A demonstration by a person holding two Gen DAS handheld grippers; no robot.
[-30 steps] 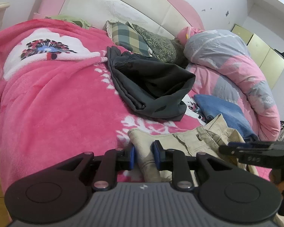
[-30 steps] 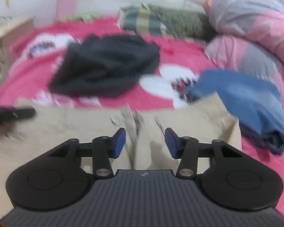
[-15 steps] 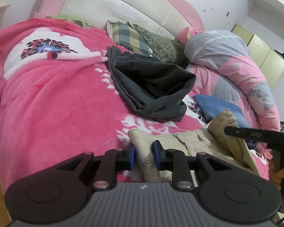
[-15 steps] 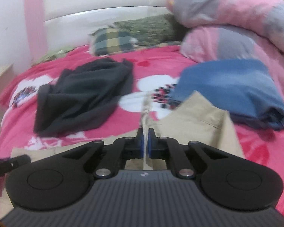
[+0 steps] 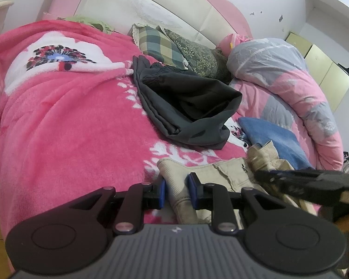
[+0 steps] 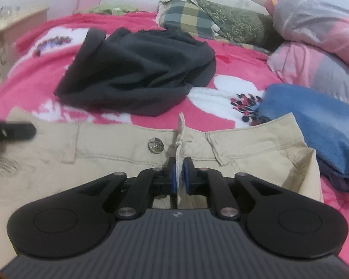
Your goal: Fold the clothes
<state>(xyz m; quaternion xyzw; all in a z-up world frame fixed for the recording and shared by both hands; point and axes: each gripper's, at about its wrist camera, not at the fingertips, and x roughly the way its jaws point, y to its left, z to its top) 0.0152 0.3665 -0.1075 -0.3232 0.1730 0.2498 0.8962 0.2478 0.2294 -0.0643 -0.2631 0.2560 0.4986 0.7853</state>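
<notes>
From the left wrist, your left tongs (image 5: 176, 191) are clamped on the corner of the beige trousers (image 5: 221, 174), with the waistband end standing up between the blue pads; the trousers lie at the near edge of the bed (image 5: 69, 127), on its pink blanket. A dark garment (image 5: 186, 107) is heaped just beyond them, a folded blue one (image 5: 272, 139) lies to its right, and your right tongs (image 5: 263, 177) reach in from the right, just over the bunched cloth. From the right wrist, your right tongs (image 6: 178, 174) are closed on a thin flap of the trousers (image 6: 244, 144) at the fly, just right of the metal button (image 6: 156, 144). The waistband spreads flat to both sides, and your left tongs (image 6: 30, 130) show as a blurred dark tip at the far left. You seem to be at the start of the fold, with both grips set along the waist and no fold made yet. Next, I judge, you need to lift both grips together and keep the waistband taut, so the legs hang or lie straight before you bring one half over the other; watch that the thin flap does not slip free.
</notes>
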